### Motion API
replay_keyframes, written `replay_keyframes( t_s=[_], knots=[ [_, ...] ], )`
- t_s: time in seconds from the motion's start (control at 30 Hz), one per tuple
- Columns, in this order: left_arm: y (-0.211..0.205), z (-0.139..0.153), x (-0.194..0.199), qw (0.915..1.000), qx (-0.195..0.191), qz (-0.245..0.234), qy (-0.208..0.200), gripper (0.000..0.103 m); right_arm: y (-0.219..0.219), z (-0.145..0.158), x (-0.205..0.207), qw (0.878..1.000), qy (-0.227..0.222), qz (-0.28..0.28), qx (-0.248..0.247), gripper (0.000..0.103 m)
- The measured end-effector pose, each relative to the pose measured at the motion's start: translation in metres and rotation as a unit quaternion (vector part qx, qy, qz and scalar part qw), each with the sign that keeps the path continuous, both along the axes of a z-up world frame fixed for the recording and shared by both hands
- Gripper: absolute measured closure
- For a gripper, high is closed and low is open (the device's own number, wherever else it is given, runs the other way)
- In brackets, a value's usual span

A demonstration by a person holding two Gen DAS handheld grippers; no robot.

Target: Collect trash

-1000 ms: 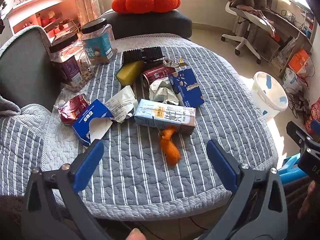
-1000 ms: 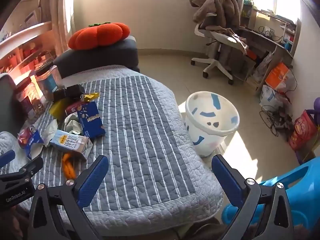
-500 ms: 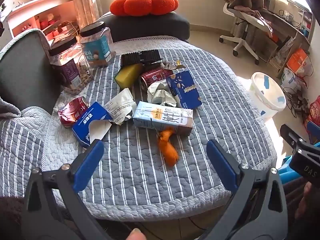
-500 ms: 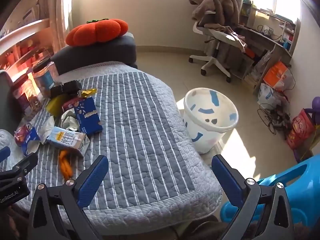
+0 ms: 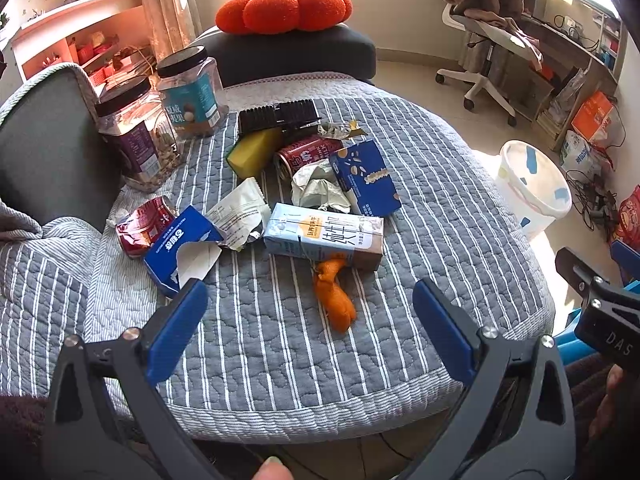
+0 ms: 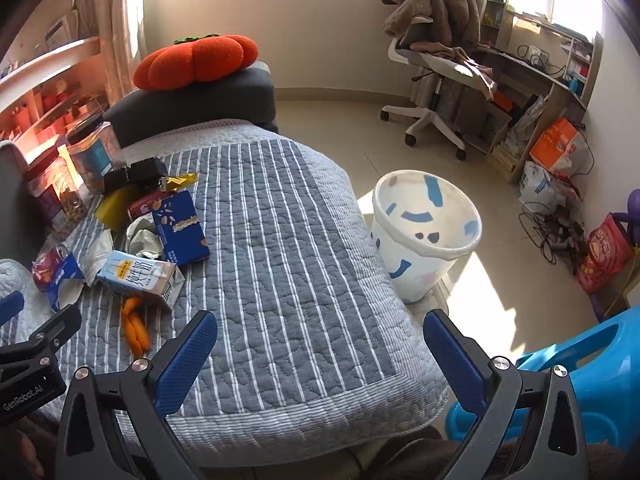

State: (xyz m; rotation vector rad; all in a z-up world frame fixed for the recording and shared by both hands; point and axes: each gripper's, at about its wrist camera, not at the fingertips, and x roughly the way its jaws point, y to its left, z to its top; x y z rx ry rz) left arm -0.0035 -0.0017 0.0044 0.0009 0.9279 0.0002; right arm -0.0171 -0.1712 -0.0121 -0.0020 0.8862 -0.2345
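Both grippers hang wide open and empty at the bottom of their frames: the left gripper (image 5: 306, 322) faces the litter, the right gripper (image 6: 320, 354) faces bare quilt and the bin. Trash sits clustered at the centre of the left view on a grey quilted cover with white stripes (image 5: 460, 216), probably heaped there for one-by-one pickup. Nearest the left gripper lies an orange peel (image 5: 335, 296), touching a pale blue milk carton (image 5: 324, 236) lying flat. Behind it are crumpled white paper (image 5: 316, 190), a dark blue snack box (image 5: 366, 178) and a red drink can (image 5: 306, 154). On the floor at the right stands a white wastebasket with blue patches (image 6: 426, 236), open-topped, likely the drop point. Sunlight falls across the tiled floor.
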Motion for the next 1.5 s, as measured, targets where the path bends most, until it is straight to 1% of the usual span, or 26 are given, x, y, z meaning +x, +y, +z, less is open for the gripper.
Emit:
replay_keyframes(
  t_s=[1.5],
  knots=[
    [-0.0024, -0.0019, -0.0019, 1.0000, 0.000, -0.006, -0.001, 0.001, 0.0015, -0.0021, -0.0011, 1.000, 0.002, -0.001, 0.000, 0.000]
  ],
)
